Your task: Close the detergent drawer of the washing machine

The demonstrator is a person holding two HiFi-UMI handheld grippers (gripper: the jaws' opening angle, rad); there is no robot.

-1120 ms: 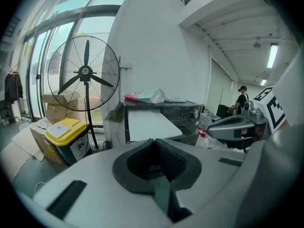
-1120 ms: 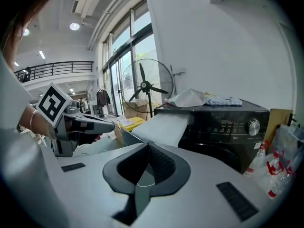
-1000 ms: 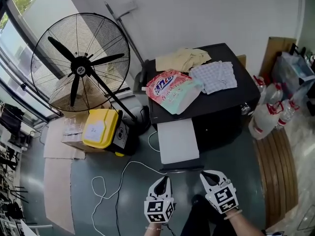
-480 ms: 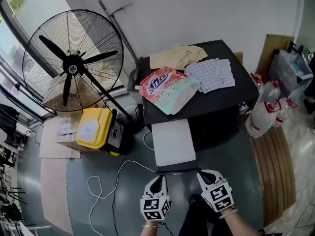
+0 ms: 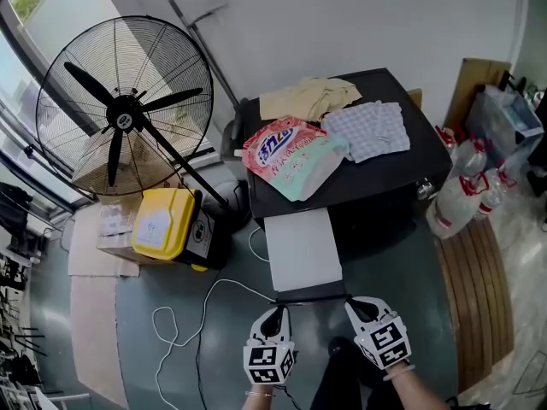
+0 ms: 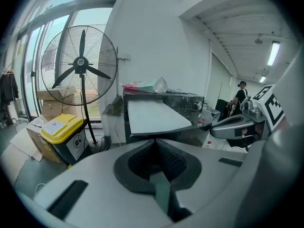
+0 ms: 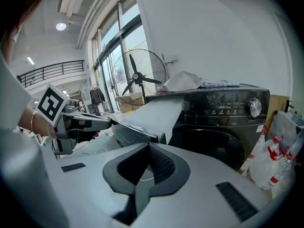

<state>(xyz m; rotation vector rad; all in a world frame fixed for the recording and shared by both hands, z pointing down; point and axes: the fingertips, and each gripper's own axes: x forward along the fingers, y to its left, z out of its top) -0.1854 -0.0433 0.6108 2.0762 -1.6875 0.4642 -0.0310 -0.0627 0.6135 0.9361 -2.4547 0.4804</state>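
Left claw point(image 5: 279, 314), mine: jaws together, nothing held. Right claw point(image 5: 354, 305), mine: jaws together, nothing held. Both hovered near front edge of detergent drawer point(image 5: 302, 248), not touching. Drawer stood pulled far out from washing machine point(image 5: 385, 190) front. Detergent bag point(image 5: 286, 154) lay on machine top.

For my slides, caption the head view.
Left gripper and right gripper, shut, face open white detergent drawer of black washing machine.
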